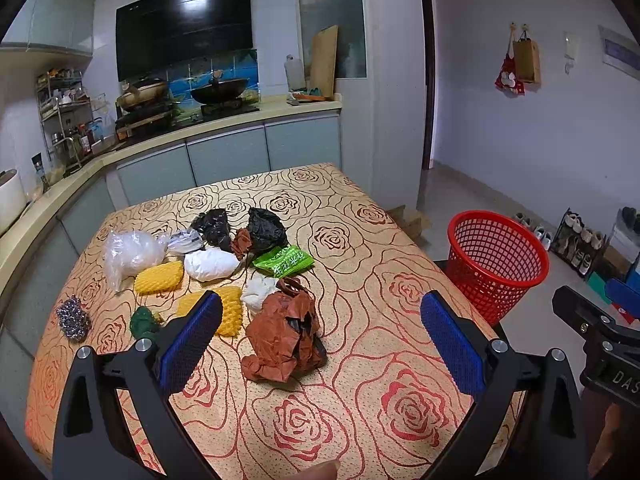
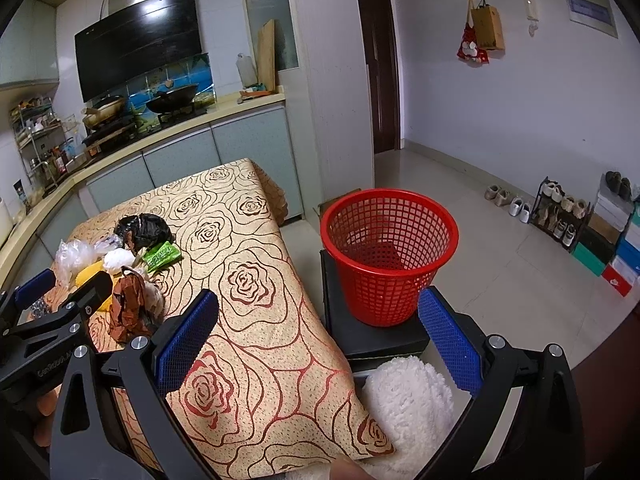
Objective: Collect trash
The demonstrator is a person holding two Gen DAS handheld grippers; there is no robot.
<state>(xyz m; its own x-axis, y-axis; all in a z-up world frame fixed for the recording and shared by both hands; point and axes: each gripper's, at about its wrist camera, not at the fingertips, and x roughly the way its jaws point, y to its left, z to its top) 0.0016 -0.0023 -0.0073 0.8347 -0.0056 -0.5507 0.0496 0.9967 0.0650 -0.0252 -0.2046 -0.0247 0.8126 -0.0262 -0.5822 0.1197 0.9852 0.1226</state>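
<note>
A pile of trash lies on the rose-patterned table (image 1: pixel 360 392): a crumpled brown bag (image 1: pixel 282 336), a green wrapper (image 1: pixel 282 261), black bags (image 1: pixel 264 227), white bags (image 1: pixel 210 264), a clear bag (image 1: pixel 128 254), yellow foam nets (image 1: pixel 159 277), a steel scourer (image 1: pixel 73 317). My left gripper (image 1: pixel 320 336) is open and empty, its fingers either side of the brown bag but nearer to me. My right gripper (image 2: pixel 318 340) is open and empty over the table's right edge. The red mesh basket (image 2: pixel 390 254) stands right of the table on a black box.
A kitchen counter (image 1: pixel 224 122) with stove and pans runs behind the table. A white fluffy cloth (image 2: pixel 408 408) lies below the right gripper. Shoes and a rack (image 2: pixel 560 212) line the far right wall. Tiled floor spreads beyond the basket.
</note>
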